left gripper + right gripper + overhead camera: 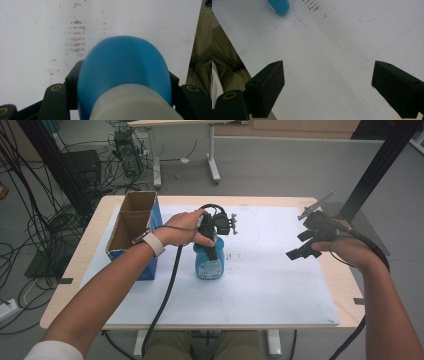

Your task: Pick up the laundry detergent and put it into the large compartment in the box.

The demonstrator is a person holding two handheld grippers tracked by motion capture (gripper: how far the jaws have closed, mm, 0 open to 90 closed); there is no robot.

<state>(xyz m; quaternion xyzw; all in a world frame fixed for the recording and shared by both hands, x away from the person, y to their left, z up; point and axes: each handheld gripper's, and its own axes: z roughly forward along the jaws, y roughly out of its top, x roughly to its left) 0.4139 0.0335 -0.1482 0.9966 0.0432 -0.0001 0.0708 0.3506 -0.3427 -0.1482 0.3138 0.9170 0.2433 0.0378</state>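
One blue bottle (209, 262) was clamped by the left gripper (212, 242); the right gripper (328, 87), at three o'clock, was held wide. A slip could be caused by the rounded shoulder.

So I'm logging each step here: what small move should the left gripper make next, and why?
Probably lift the bottle straight up a little. The left gripper is shut on its neck from above, while it stands on the white mat beside the open box; the right gripper hangs open, apart.
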